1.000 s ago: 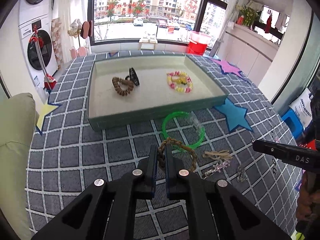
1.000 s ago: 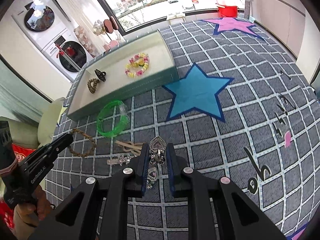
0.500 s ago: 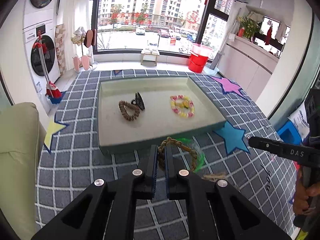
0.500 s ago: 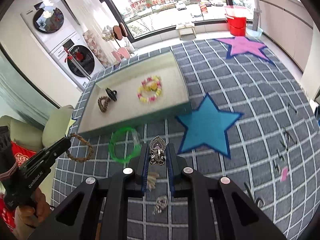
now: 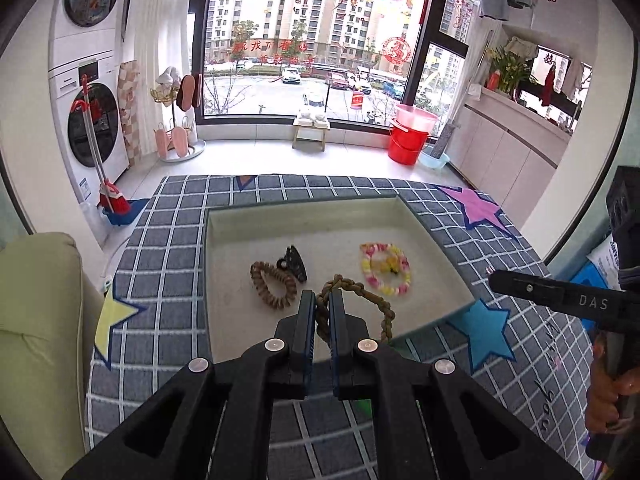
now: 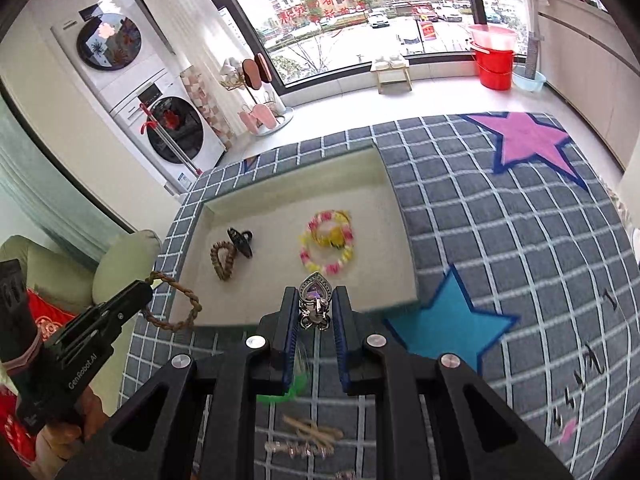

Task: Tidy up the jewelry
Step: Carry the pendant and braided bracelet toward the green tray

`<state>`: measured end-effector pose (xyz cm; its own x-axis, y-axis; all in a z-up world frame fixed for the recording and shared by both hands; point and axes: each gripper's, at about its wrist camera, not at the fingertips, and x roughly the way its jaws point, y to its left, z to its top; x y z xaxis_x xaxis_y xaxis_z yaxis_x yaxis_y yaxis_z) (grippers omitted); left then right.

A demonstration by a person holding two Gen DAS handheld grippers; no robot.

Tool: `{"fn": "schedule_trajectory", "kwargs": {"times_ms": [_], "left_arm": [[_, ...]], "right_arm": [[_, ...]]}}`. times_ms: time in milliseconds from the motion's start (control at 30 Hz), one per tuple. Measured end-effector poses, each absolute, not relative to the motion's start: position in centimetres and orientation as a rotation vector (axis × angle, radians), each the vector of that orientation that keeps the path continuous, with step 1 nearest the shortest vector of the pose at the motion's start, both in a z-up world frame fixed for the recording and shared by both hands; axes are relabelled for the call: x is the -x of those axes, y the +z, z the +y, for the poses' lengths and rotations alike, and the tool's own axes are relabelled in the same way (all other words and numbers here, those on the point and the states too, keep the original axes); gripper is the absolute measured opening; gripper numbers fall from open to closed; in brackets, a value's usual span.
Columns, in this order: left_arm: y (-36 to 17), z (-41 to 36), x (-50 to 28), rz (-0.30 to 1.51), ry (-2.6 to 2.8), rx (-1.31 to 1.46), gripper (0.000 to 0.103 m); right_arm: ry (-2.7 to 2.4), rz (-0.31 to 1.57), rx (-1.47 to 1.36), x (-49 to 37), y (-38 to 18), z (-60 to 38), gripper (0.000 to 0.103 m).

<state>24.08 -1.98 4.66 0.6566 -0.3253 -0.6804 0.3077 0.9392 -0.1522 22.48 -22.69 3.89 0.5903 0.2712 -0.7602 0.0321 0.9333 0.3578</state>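
My left gripper [image 5: 322,300] is shut on a brown braided rope bracelet [image 5: 360,294] and holds it above the near part of the shallow beige tray [image 5: 436,236]. My right gripper [image 6: 316,300] is shut on a silver heart pendant with a purple stone [image 6: 316,300], held above the tray's [image 6: 404,240] near edge. In the tray lie a brown beaded bracelet [image 5: 272,284], a black hair claw [image 5: 294,262] and a pink-and-yellow bead bracelet [image 5: 386,268]. The rope bracelet also shows in the right wrist view [image 6: 176,304].
The tray sits on a grey checked mat [image 6: 500,240] with coloured stars. On the mat near me lie a green bangle [image 6: 294,384], a tan band [image 6: 314,430] and a crystal piece [image 6: 298,448]. A green cushion [image 5: 36,320] is at the left.
Both grippers have risen and moved forward towards the tray, each keeping its piece. The green bangle and loose pieces on the mat have slipped under and behind the fingers.
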Motion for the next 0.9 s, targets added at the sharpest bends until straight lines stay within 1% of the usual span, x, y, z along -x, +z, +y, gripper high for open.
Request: {"fn": "schedule_trajectory", "kwargs": {"times_ms": [333,567,900], "left_arm": [[2.7,-4.2,-29.0,0.815,-0.343,0.017,0.020],[0.1,-5.8,-31.9,0.856,-0.322,-0.008,0.020],[-3.2,-7.4,-33.5,0.900,-0.281,-0.105,0.020]], "right_arm": [[0.144,0.924,-0.343,-27.7,3.1,-22.7,0.018],[0.114,0.954,-0.317,-30.9,0.7,-22.8,0.018],[0.064,1.006,-0.270,-33.1,-3.3,-23.0,0.018]]}}
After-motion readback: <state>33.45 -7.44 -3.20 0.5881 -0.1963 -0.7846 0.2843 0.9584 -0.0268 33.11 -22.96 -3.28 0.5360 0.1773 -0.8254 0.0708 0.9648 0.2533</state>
